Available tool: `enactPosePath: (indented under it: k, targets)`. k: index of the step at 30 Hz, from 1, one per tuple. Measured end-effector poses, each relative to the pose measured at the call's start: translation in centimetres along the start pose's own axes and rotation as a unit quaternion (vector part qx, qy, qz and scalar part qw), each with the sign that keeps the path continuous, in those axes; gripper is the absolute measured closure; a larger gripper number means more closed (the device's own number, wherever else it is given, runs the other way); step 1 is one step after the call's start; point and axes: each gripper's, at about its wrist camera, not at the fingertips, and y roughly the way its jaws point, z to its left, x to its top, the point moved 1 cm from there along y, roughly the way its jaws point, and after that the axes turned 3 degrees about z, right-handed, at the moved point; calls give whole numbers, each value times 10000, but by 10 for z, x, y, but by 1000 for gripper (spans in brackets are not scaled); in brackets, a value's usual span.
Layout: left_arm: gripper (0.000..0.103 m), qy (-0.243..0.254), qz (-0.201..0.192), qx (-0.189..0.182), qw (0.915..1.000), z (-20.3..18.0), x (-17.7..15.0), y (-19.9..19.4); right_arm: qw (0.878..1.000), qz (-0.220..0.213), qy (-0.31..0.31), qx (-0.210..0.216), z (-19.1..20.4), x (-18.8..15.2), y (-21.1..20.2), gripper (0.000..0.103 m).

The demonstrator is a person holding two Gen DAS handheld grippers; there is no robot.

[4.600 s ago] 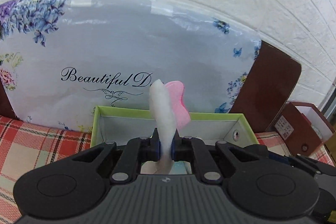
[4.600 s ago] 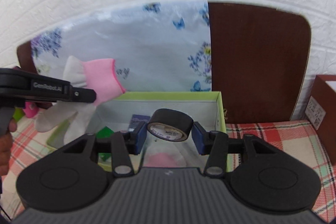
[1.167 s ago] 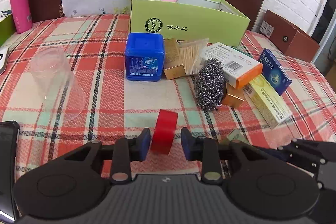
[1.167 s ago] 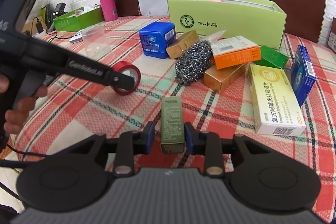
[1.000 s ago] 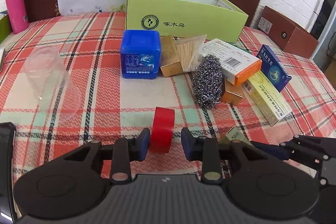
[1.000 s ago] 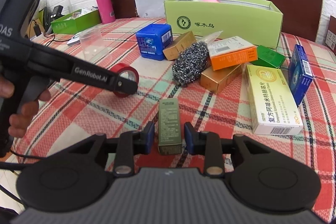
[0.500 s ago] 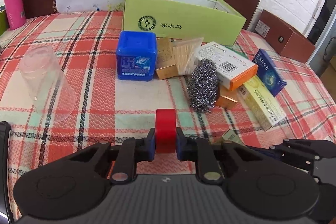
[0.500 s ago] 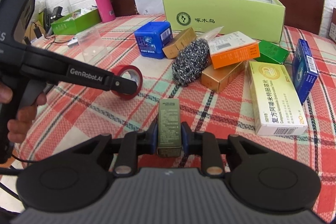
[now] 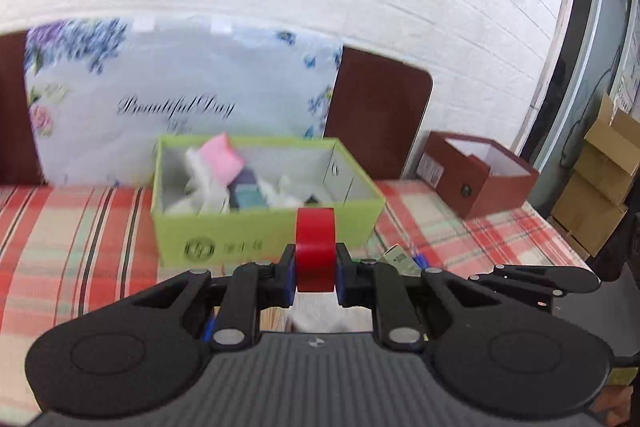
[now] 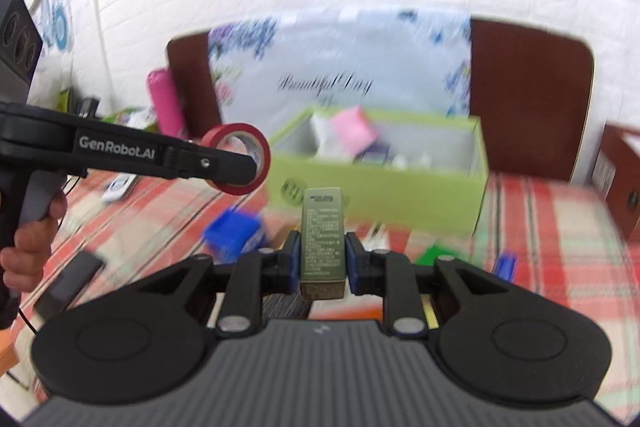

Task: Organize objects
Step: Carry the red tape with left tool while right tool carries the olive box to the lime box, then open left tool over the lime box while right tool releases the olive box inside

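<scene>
My left gripper is shut on a red tape roll and holds it in the air in front of the green box. The roll and the left gripper also show in the right wrist view. My right gripper is shut on a small olive-green carton, lifted above the table and facing the green box. The green box holds a pink-and-white glove and other small items.
A blue cube box and other small boxes lie on the plaid tablecloth below. A brown open box stands at the right. A floral bag and brown chair backs stand behind the green box. A pink bottle is at the left.
Both grippers have lifted off the table with their objects and moved forward toward the green box. The views are blurred by the motion.
</scene>
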Motion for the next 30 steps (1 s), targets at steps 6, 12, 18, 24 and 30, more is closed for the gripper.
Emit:
enactPosePath:
  k: [6,12,18,24,30]
  targets:
    - [85,-239,135,-4,9996,2,48,61,9988,-80,-61,-485,-40,55,42,81]
    - [85,-517,428,213,9975,19,70,142,9967,160,-55,-791,-89,81,110,81]
    - [85,-402,570,366,9969,34,74,196,9956,398,-58,-840,-112,82,166,81]
    - [2,-499,82,844,9951,49,76,197,9951,547,-468,-677,-112,77,196,36]
    - [0,-256,-343,1323,9903,50,76,170,9951,141,-749,-634,-97,73,174,0]
